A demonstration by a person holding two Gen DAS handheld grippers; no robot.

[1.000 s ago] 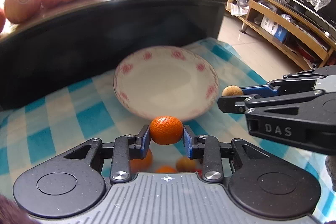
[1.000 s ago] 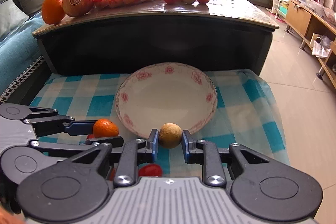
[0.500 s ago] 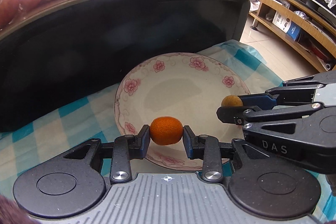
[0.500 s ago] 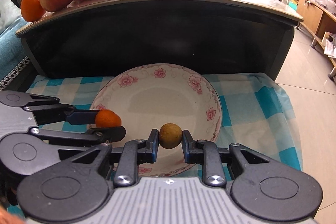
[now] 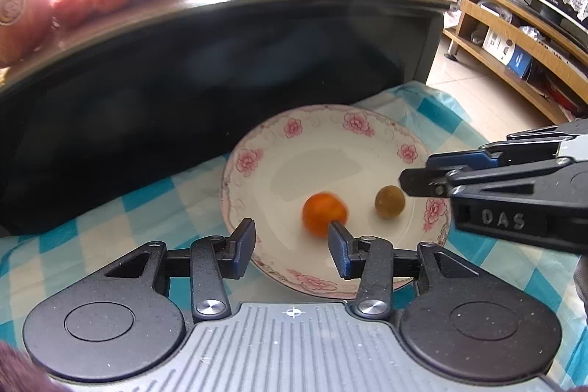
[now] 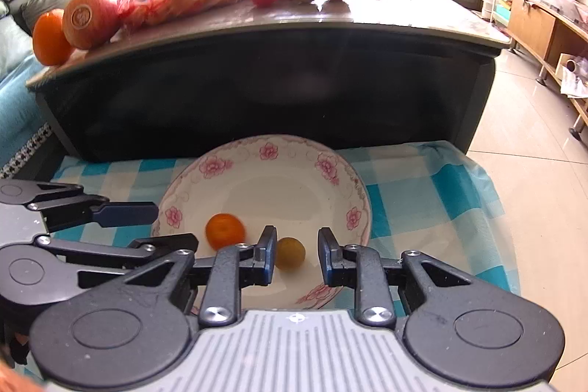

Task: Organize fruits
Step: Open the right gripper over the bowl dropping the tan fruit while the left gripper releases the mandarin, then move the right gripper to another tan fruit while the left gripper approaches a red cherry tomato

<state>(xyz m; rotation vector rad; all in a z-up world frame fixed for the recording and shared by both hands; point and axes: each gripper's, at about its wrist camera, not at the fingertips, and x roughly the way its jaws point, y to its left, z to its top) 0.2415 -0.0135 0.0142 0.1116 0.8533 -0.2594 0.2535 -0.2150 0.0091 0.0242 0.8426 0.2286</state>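
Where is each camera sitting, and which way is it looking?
Left wrist: sits on the left tongs, looking forward and down at the plate; its own open fingers show, and the right tongs poke in from the right.
Right wrist: sits on the right tongs, facing the same plate and the dark table; its own open fingers show, left tongs at left.
Both share: the plate, the small orange and the brownish fruit lying loose in it.

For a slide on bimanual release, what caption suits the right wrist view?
Both open grippers, right and left, hover over a floral plate holding a small orange and brownish fruit.
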